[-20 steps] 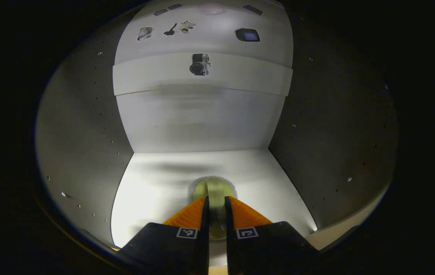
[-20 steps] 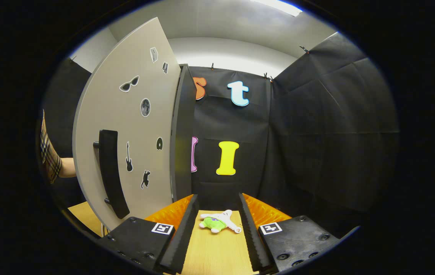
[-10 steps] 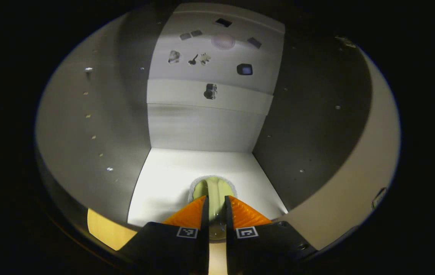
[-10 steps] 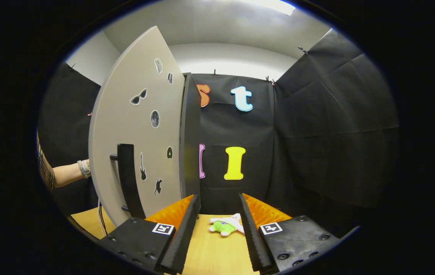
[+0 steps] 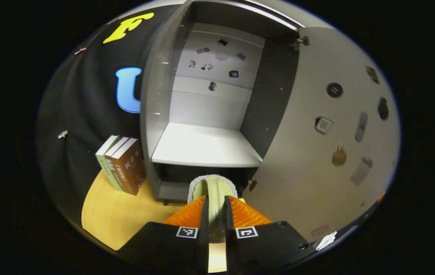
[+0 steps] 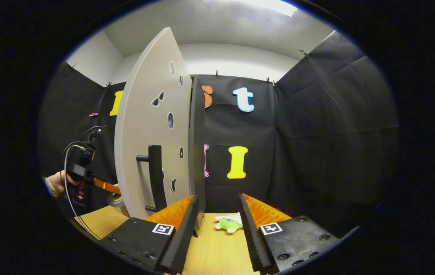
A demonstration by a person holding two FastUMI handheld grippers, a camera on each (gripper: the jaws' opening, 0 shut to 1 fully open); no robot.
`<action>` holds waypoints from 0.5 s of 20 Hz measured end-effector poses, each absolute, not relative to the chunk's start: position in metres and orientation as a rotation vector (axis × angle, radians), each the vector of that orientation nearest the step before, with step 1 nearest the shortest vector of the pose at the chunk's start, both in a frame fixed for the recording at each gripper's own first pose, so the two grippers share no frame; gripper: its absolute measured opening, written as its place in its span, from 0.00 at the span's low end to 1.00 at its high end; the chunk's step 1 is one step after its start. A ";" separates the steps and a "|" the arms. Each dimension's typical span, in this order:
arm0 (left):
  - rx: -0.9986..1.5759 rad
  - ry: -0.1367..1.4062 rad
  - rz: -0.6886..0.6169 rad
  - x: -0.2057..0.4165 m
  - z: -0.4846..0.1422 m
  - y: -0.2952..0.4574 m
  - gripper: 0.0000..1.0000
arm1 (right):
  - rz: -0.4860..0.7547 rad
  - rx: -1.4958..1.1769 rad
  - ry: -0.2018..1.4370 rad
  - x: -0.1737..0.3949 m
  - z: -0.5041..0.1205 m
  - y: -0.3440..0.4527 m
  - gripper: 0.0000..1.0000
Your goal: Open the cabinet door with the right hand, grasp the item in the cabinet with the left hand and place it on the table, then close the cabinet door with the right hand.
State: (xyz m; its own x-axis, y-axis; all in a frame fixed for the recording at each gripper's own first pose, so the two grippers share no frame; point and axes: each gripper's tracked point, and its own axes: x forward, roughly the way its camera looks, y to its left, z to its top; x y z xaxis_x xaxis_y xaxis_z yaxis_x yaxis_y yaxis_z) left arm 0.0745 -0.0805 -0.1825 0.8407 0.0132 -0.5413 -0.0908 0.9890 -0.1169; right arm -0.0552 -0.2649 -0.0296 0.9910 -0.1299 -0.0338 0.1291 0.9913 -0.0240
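Change: pulled back out of the cabinet (image 5: 152, 126) since a second ago, item (image 5: 212, 191) carried along; shelf (image 5: 206, 147) once just under the fingers, now well ahead and bare; door (image 6: 152, 137) seen more edge-on from the right gripper view than before.
Left gripper (image 5: 215, 206): fingers narrow, pressed on both sides of the item; held in front of the cabinet's lower edge, above the surface (image 5: 114, 217).
Item: pale yellow-green, rounded, with a whitish rim; sticks up and forward between the left fingers; cannot tell what it is.
Right gripper (image 6: 217, 214): fingers wide apart, nothing between them; low over the surface (image 6: 213, 256), just beside the door's free edge.
Cabinet: open, grey side walls, small stickers on the back panel.
Door: swung open, stickers on both faces, dark vertical handle (image 6: 157, 177) on the outer face.
Hand (image 6: 61, 184): in the right gripper view, at far left beyond the door, holding the left gripper.
Books (image 5: 122, 164): three, upright on the surface, just left of the cabinet.
Plush toy (image 6: 229, 224): green and white, lying on the surface ahead of the right fingers.
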 end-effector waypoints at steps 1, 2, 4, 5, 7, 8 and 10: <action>-0.147 0.576 0.050 0.052 -0.191 -0.090 0.22 | -0.132 -0.035 0.039 -0.059 -0.029 -0.261 0.66; -0.165 0.586 0.043 0.034 -0.201 -0.099 0.22 | -0.134 -0.046 0.029 -0.063 -0.026 -0.258 0.68; -0.185 0.601 0.044 0.007 -0.218 -0.110 0.22 | -0.137 -0.045 0.008 -0.073 -0.019 -0.251 0.74; -0.190 0.605 0.048 -0.001 -0.227 -0.114 0.22 | -0.136 -0.037 0.001 -0.077 -0.017 -0.249 0.77; -0.210 0.611 0.049 -0.012 -0.249 -0.121 0.22 | -0.136 -0.021 -0.005 -0.085 -0.014 -0.245 0.89; -0.228 0.610 0.052 -0.014 -0.261 -0.123 0.22 | -0.135 -0.016 -0.010 -0.087 -0.014 -0.245 0.96; -0.260 0.622 0.045 -0.020 -0.289 -0.129 0.22 | -0.109 0.004 -0.027 -0.086 -0.012 -0.242 0.95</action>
